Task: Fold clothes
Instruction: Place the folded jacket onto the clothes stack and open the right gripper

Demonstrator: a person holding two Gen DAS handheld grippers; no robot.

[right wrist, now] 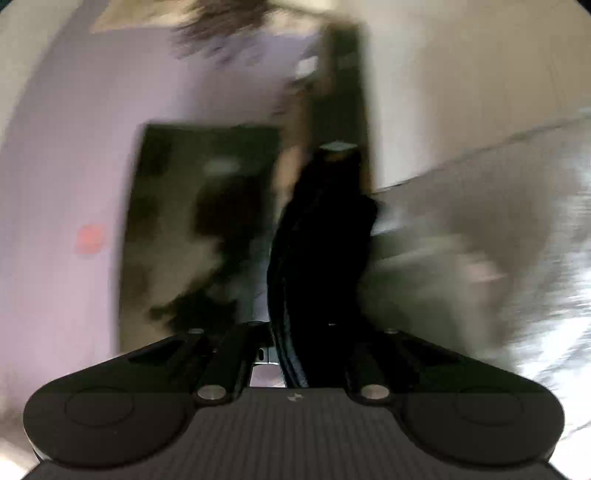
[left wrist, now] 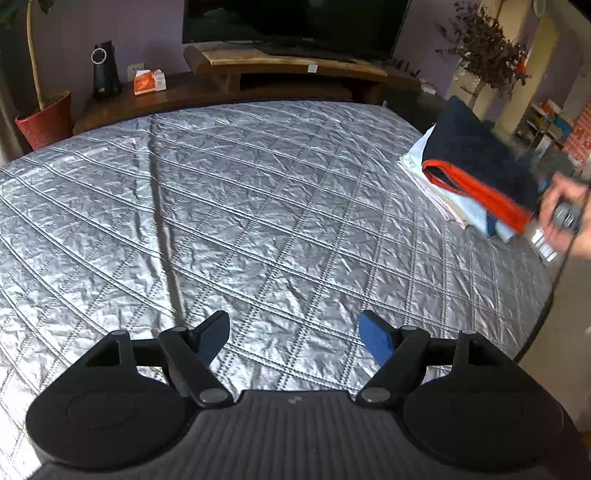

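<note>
Over a bed spread with a silver quilted, diamond-stitched bedcover [left wrist: 236, 206], the left tool [left wrist: 294, 339] hovers with its blue-padded fingers [left wrist: 375, 341] spread wide and nothing between them. At about two o'clock from it, near the bed's right edge, sits a stack of folded clothes [left wrist: 476, 173]: a dark navy garment with an orange zip-edged band on top, pale blue and white pieces beneath. Just beside the stack, at three o'clock, a person's hand [left wrist: 565, 210] grips a blurred handle. In the right wrist view, smeared by motion, the right tool [right wrist: 317, 332] is closed on a black garment [right wrist: 321, 240] that rises straight ahead toward twelve o'clock; the fingertips themselves are hidden by the cloth. The silver bedcover streaks past at three o'clock. Beyond the bed's far edge, at twelve o'clock in the left wrist view, a dark flat television [left wrist: 295, 22] stands on a long wooden stand [left wrist: 295, 70], with a red plant pot [left wrist: 46, 122] at ten o'clock.
</note>
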